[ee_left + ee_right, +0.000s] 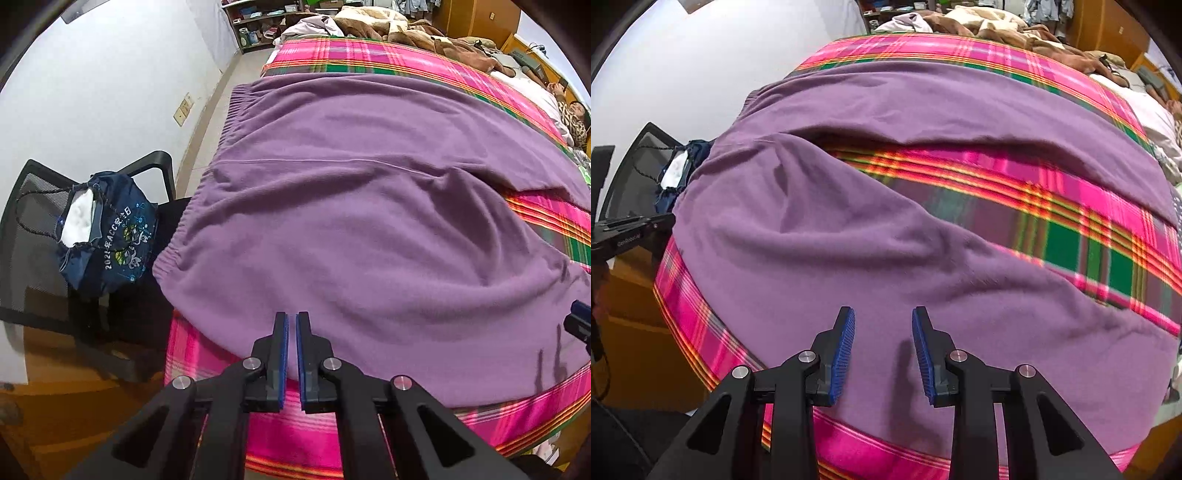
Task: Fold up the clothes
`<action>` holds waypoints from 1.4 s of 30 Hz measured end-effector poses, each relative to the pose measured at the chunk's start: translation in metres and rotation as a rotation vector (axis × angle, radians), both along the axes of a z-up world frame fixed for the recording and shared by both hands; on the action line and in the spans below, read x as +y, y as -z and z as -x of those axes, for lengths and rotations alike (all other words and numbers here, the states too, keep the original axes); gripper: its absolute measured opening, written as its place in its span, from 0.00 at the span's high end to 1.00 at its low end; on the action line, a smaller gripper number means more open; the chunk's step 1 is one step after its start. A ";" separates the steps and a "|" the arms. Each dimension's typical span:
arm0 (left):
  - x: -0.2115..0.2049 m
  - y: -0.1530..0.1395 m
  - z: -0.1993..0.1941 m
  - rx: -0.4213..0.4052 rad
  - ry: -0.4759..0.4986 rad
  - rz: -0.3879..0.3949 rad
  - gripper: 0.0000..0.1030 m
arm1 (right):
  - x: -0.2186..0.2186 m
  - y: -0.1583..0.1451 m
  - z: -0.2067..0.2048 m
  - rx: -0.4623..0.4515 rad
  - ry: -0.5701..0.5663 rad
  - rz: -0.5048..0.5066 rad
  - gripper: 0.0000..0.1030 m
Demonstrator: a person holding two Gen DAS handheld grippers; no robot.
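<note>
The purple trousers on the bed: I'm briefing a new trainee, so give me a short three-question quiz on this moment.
1. True or false: the purple trousers lie on a plaid blanket.
2. What sits on the black chair beside the bed? A) a navy drawstring bag B) a red pillow C) a laptop
3. Fill in: in the right wrist view, the right gripper has its jaws ____, with nothing pinched between them.

Key: 1 true; 2 A, the navy drawstring bag; 3 open.
</note>
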State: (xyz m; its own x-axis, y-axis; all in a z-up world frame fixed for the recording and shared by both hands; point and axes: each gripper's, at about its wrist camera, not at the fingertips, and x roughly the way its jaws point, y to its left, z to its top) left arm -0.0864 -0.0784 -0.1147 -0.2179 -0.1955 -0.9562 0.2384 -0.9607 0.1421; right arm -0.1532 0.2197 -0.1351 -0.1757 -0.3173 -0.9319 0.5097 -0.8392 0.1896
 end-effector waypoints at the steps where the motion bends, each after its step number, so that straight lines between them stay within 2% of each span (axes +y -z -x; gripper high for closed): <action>1: -0.012 0.002 0.003 0.000 -0.005 -0.007 0.94 | -0.008 0.000 0.001 -0.001 0.007 -0.010 0.67; 2: -0.022 0.004 0.002 0.004 -0.017 -0.018 0.92 | -0.014 -0.001 0.001 -0.003 0.013 -0.015 0.67; 6: -0.102 0.012 -0.016 0.037 -0.122 -0.113 0.73 | -0.041 -0.003 0.002 -0.004 0.028 -0.044 0.66; 10: -0.167 0.025 -0.026 0.048 -0.220 -0.220 0.62 | -0.071 -0.003 0.004 -0.010 0.050 -0.059 0.66; 16: -0.221 0.047 -0.031 0.074 -0.304 -0.475 0.56 | -0.103 0.000 0.002 -0.029 0.058 -0.089 0.66; 20: -0.230 0.059 -0.023 0.093 -0.316 -0.614 0.57 | -0.119 -0.002 0.002 -0.024 0.064 -0.101 0.66; 21: -0.231 0.062 -0.021 0.094 -0.315 -0.633 0.61 | -0.120 -0.003 0.002 -0.022 0.067 -0.104 0.66; 22: -0.233 0.064 -0.021 0.091 -0.321 -0.636 0.76 | -0.122 -0.005 0.002 -0.020 0.071 -0.108 0.66; 26: -0.238 0.065 -0.025 0.107 -0.334 -0.676 0.86 | -0.124 -0.008 0.001 -0.014 0.088 -0.122 0.66; 28: -0.238 0.059 -0.025 0.119 -0.312 -0.653 0.90 | -0.124 -0.010 0.001 -0.013 0.095 -0.127 0.66; 32: -0.235 0.050 -0.026 0.125 -0.267 -0.598 0.91 | -0.128 -0.012 0.005 -0.010 0.106 -0.128 0.66; 34: -0.236 0.055 -0.027 0.110 -0.258 -0.589 0.91 | -0.128 -0.012 0.008 -0.008 0.117 -0.132 0.66; 42: -0.243 0.059 -0.022 0.079 -0.220 -0.617 0.88 | -0.105 -0.012 0.027 -0.009 0.195 -0.132 0.66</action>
State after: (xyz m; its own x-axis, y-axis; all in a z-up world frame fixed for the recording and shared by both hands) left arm -0.0642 -0.3214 -0.1739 -0.3099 0.3349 -0.8898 0.4260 -0.7878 -0.4448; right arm -0.1797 0.1148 -0.1228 -0.2131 -0.1539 -0.9648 0.3347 -0.9393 0.0759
